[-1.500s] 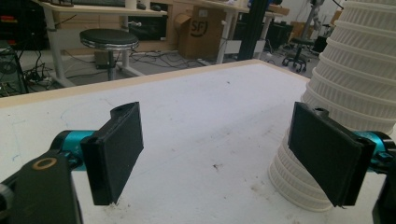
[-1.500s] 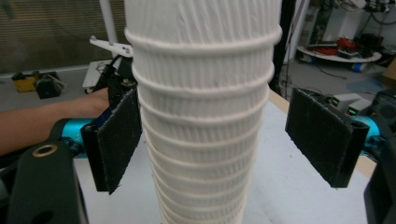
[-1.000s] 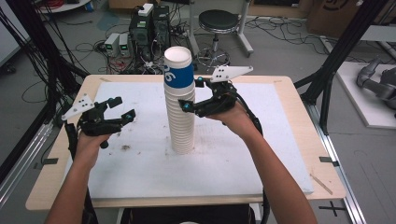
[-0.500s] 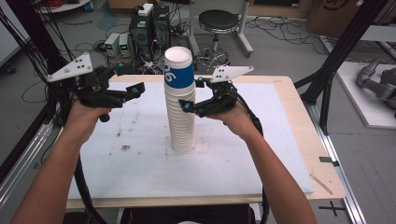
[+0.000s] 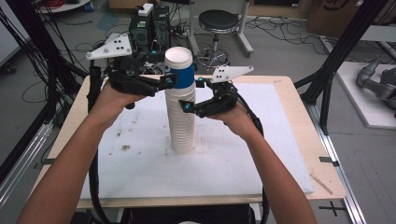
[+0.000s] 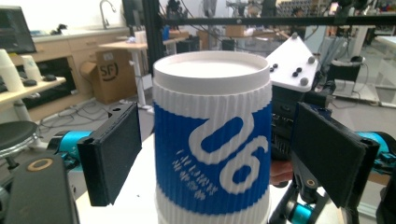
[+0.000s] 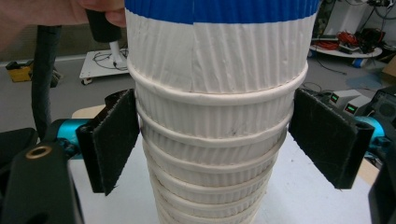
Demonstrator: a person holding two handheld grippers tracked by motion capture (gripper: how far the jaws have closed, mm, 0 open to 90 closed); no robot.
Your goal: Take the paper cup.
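Observation:
A tall stack of upturned white ribbed paper cups (image 5: 183, 130) stands mid-table on the white mat (image 5: 140, 158). Its top cup (image 5: 180, 70) has a blue band with white print. My left gripper (image 5: 175, 79) is at that top cup, open. In the left gripper view its pads (image 6: 114, 154) straddle the blue cup (image 6: 212, 154) with a small gap on each side. My right gripper (image 5: 192, 95) is lower, shut on the cup stack just under the top cup. In the right gripper view its pads (image 7: 114, 140) press the white rims (image 7: 215, 140) from both sides.
The mat lies on a wooden table (image 5: 303, 140); a thin wooden stick (image 5: 322, 183) rests near its right front corner. Behind the table are electronics boxes (image 5: 149, 23), a black stool (image 5: 218, 21) and floor cables. Black frame posts (image 5: 336, 60) stand at the right.
My left gripper rose from low over the mat's left side and moved right, up to the blue top cup. The right gripper and the stack stayed in place.

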